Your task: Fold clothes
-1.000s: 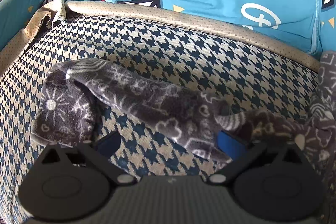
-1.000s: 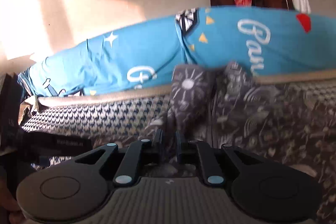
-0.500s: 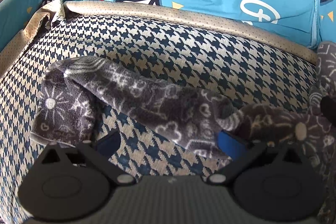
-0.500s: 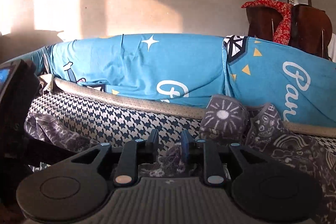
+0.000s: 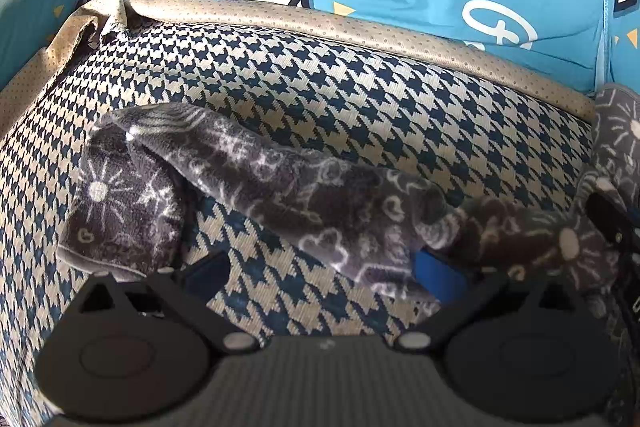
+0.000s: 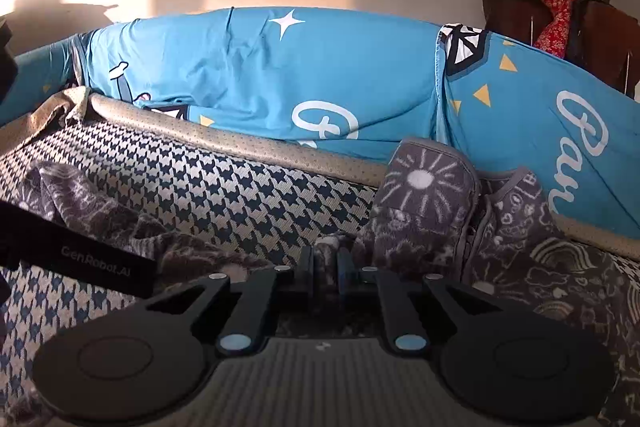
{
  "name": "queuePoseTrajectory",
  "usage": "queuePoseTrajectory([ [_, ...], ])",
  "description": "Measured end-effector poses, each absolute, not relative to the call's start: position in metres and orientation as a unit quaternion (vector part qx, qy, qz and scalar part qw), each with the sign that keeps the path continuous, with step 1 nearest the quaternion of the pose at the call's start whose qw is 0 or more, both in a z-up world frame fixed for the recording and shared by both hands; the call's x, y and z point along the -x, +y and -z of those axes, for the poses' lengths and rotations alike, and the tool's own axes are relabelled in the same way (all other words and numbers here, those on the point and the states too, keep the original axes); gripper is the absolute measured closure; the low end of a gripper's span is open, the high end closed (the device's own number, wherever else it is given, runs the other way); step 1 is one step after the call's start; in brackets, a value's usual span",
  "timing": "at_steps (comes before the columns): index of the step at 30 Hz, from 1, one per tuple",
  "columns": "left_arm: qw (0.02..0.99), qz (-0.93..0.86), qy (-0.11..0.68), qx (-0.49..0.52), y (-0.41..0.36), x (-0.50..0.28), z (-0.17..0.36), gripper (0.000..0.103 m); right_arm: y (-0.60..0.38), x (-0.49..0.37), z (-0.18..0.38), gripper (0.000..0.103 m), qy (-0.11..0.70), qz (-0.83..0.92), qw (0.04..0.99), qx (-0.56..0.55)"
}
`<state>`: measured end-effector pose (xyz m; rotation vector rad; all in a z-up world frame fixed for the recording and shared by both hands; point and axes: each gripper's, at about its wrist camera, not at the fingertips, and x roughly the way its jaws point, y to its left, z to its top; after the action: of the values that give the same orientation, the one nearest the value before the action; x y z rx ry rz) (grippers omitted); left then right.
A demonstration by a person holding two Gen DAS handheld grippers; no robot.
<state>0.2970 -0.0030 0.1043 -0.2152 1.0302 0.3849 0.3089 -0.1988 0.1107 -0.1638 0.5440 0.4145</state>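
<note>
Left wrist: grey doodle-print fleece garment rumpled, sleeve stretched out.

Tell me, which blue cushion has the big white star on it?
The left blue cushion in the right wrist view: it carries the white star. The right blue cushion shows yellow triangles and curly white writing instead.

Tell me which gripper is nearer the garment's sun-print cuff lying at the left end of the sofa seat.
Left. The left gripper hangs right beside the cuff; the right gripper, closing on fabric, is across the seat.
</note>
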Motion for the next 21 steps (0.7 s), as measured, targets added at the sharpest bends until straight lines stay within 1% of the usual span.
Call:
queuePoseTrajectory([
  [7,0.85,-0.203,0.475,0.103,0.005,-0.301,-0.111,0.0,-0.202,-0.328,-0.131,0.092,0.24,-0.205,0.949,-0.026],
  [12,0.851,-0.223,0.46,0.122,0.023,-0.301,-0.124,0.0,-0.194,-0.343,-0.138,0.092,0.214,-0.214,0.952,-0.052],
  [16,0.85,-0.246,0.447,0.133,0.04,-0.297,-0.133,0.0,-0.198,-0.358,-0.138,0.092,0.211,-0.215,0.95,-0.084],
  [21,0.842,-0.274,0.438,0.158,0.062,-0.291,-0.138,0.0,-0.193,-0.375,-0.138,0.092,0.206,-0.209,0.951,-0.099],
])
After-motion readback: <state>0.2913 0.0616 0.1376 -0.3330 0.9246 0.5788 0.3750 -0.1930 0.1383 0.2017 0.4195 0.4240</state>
